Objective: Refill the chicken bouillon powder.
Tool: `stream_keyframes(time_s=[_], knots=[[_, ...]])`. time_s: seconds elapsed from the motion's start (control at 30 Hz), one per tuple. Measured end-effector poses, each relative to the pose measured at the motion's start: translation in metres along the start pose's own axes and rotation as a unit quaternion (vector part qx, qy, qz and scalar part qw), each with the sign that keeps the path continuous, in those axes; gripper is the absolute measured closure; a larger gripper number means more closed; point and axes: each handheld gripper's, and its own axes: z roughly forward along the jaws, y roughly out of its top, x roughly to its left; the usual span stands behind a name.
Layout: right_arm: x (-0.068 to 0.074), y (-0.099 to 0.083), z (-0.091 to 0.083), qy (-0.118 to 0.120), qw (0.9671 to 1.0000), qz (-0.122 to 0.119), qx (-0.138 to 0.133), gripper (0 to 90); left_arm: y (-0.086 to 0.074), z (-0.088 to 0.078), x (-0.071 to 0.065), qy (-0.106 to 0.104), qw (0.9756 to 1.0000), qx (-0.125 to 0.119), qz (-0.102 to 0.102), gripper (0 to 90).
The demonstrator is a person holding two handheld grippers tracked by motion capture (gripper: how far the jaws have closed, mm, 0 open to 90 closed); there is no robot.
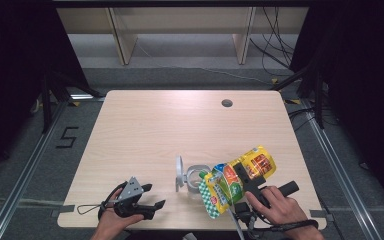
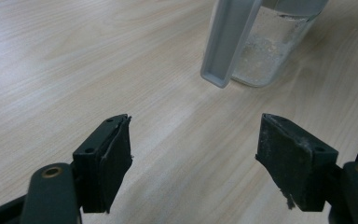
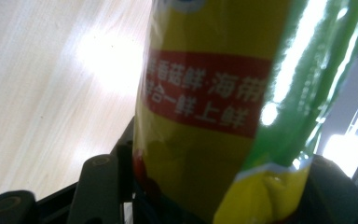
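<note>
R gripper [image 1: 245, 177] pinches a yellow-green snack bag [image 1: 235, 182], jaws on either side of it w/ pads against the foil; in the R gripper view the bag [image 3: 205, 93] sits between the black fingers [image 3: 100, 186], red label band facing the camera. Bag is tilted, lower end hanging over a clear jar [image 1: 196, 179] w/ grey hinged lid [image 1: 179, 172] flipped up. L gripper [image 1: 150, 197] rests near table [image 1: 155, 125] edge, fingers [image 2: 107, 163] spread wide w/ nothing between; the jar [image 2: 265, 51] stands ahead of them, well apart.
</note>
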Motion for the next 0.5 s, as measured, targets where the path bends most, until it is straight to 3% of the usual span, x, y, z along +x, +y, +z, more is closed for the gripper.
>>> stream_keyframes(time_s=[0.13, 0.23, 0.3, 0.37, 0.47, 0.5], knots=[[-0.004, -0.001, 0.000, -0.002, 0.9999, -0.017, -0.002, 48.9, 0.000, 0.000, 0.001, 0.002, 1.0000, -0.005, 0.008, 25.3], [-0.006, -0.001, 0.000, -0.001, 0.9997, -0.024, 0.002, 49.1, 0.000, 0.000, 0.000, -0.003, 1.0000, 0.000, -0.001, 25.3], [-0.010, -0.003, 0.000, -0.004, 0.9987, -0.051, -0.004, 49.2, 0.000, 0.000, 0.000, 0.003, 1.0000, -0.001, -0.001, 25.3], [-0.013, -0.004, 0.000, -0.003, 0.9985, -0.054, -0.011, 49.3, 0.000, 0.001, -0.001, 0.000, 1.0000, -0.003, -0.004, 25.4], [-0.014, -0.003, -0.001, -0.004, 0.9977, -0.067, -0.005, 49.5, 0.000, 0.000, 0.002, 0.004, 0.9998, 0.008, 0.017, 25.5], [-0.015, -0.004, -0.001, -0.003, 0.9974, -0.072, -0.006, 49.5, 0.000, 0.000, 0.001, 0.004, 0.9999, 0.007, 0.009, 25.5]])
